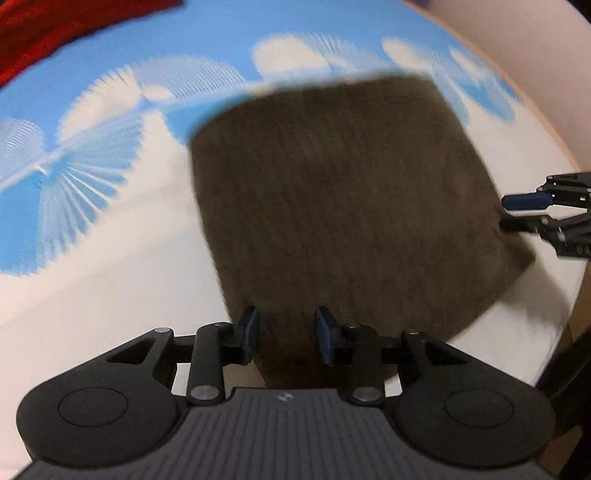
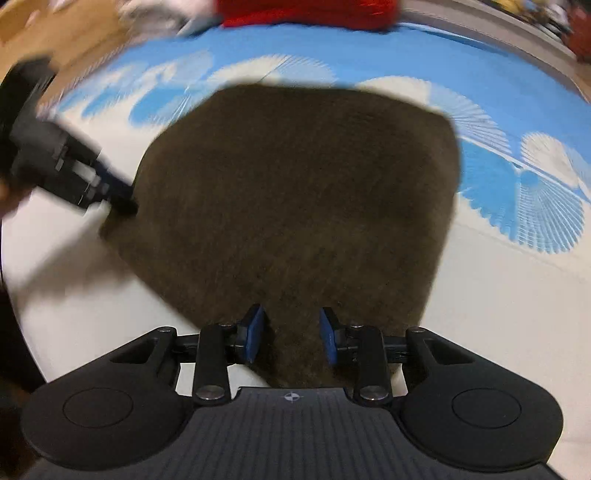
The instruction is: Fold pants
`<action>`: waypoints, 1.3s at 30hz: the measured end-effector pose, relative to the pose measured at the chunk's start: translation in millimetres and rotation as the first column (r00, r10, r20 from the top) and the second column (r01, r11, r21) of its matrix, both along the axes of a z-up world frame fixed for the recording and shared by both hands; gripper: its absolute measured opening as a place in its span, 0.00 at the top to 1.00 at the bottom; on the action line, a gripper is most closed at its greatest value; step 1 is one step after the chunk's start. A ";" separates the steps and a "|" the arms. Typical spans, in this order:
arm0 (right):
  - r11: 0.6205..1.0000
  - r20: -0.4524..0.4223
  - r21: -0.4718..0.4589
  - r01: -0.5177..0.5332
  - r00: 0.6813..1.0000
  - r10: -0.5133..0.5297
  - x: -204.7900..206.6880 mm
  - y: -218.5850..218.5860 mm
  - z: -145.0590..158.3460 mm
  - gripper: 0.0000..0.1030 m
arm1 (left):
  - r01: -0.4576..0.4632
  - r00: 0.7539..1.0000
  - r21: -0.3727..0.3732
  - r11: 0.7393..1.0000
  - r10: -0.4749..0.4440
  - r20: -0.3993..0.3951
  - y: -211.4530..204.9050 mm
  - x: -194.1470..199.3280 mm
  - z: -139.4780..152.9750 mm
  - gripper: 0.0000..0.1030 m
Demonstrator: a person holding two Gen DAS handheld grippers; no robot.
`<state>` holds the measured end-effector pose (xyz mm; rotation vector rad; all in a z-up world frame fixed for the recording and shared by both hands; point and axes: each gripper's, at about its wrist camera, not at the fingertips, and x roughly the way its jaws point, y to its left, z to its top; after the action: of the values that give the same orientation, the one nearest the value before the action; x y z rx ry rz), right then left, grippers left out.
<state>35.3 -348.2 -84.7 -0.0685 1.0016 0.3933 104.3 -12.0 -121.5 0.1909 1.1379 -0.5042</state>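
Observation:
The dark brown pants (image 1: 343, 206) lie folded into a rough rectangle on a white and blue patterned sheet (image 1: 92, 229). My left gripper (image 1: 286, 334) is open, its fingers on either side of the near edge of the cloth. My right gripper (image 2: 291, 338) is open over another edge of the pants (image 2: 295, 206). In the left wrist view the right gripper (image 1: 508, 212) shows at the right side of the cloth with its jaws apart. In the right wrist view the left gripper (image 2: 123, 197) shows blurred at the left corner.
A red cloth (image 1: 55, 33) lies at the far end of the sheet; it also shows in the right wrist view (image 2: 310, 11). The bed's edge (image 1: 554, 258) runs along the right, with dark floor beyond. Both views are motion-blurred.

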 end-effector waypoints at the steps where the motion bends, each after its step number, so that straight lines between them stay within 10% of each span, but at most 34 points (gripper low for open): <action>1: 0.999 0.049 0.008 0.051 0.997 -0.051 5.5 -5.9 5.7 0.67 | -0.009 0.999 -0.001 1.000 0.009 0.037 -0.7 -0.3 6.9 0.63; 10: 0.922 0.215 0.078 0.379 0.897 -0.387 80.0 -22.9 5.4 0.66 | -0.048 0.979 0.029 0.998 0.041 0.199 -27.9 0.3 23.3 0.63; 16: 0.918 0.200 -0.109 0.381 0.913 -0.356 115.6 -1.7 -27.1 0.65 | -0.088 0.980 0.047 0.995 0.078 0.185 -21.5 8.0 17.0 0.63; 28: 0.898 0.199 -0.136 0.418 0.900 -0.389 131.9 4.5 -32.0 0.66 | -0.118 0.979 0.013 0.993 0.114 0.170 -12.8 11.8 19.9 0.62; 39: 0.831 0.067 0.041 0.555 0.828 -0.557 96.4 -40.3 -12.0 0.30 | -0.335 0.942 -0.198 0.921 0.323 -0.093 21.3 42.5 6.6 0.26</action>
<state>131.7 -388.6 -96.8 0.2260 0.8936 -0.1387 146.7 9.2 -114.9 -0.2015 1.1368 -0.3280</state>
